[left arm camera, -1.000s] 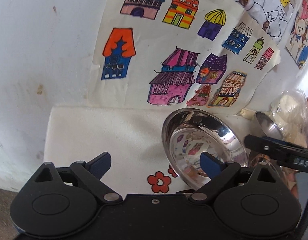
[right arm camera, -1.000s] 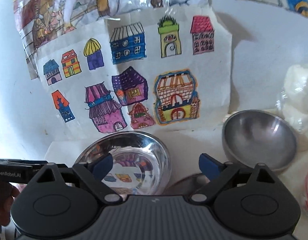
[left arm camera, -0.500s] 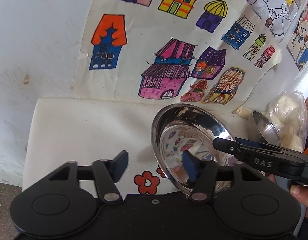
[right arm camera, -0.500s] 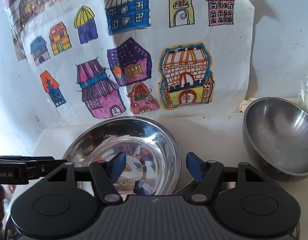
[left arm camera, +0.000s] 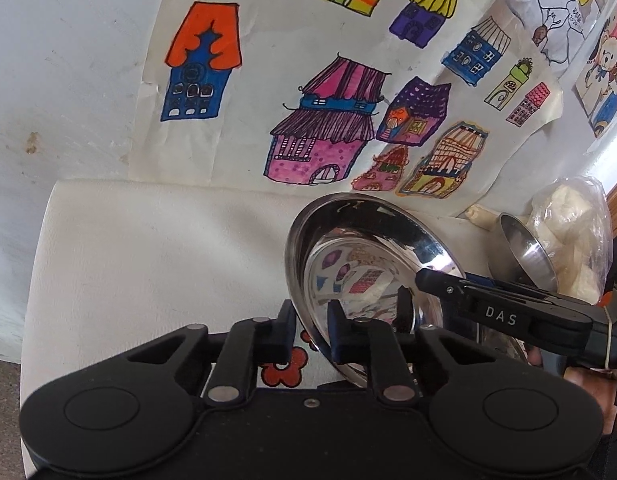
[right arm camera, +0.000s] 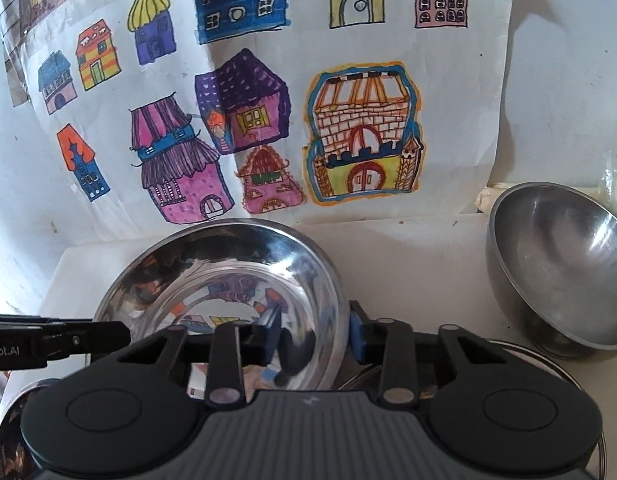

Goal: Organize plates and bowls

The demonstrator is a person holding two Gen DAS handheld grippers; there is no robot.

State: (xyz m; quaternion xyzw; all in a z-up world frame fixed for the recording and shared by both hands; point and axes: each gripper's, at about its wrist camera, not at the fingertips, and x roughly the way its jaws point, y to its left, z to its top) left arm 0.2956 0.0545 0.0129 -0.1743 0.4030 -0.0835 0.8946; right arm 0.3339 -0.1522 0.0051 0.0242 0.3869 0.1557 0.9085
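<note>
Left tool (left arm camera: 311, 330): jaws closing, now narrow, straddling the left rim of the shiny steel plate (left arm camera: 368, 256); one finger sits outside the rim, the other inside the dish. Whether the pads already press the metal cannot be told for certain, but the gap looks nearly gone.

Right tool (right arm camera: 314, 338): jaws closing from the opposite side of the same plate (right arm camera: 228, 276), one finger inside the dish and one outside its right rim. The gap here is wider; the outer pad looks apart from the rim.

The plate rests on the white bench (left arm camera: 148, 248), over a flower-printed cloth (left arm camera: 282, 372), near the wall with the drawing of coloured houses (left arm camera: 328, 120). A matte steel bowl (right arm camera: 556, 276) stands to the plate's right, tilted toward the camera; a plastic bag (left arm camera: 576, 236) lies beyond it. Another round steel rim (right arm camera: 508, 352) shows under the right tool.

Judgement: step in hand is a two-sided grasp for lifting. To do it well, both tools should seat fully on the rim before any lift, since polished steel is slippery and thin. The lift should be level and simultaneous, or the plate may pivot out of the looser right grip.
</note>
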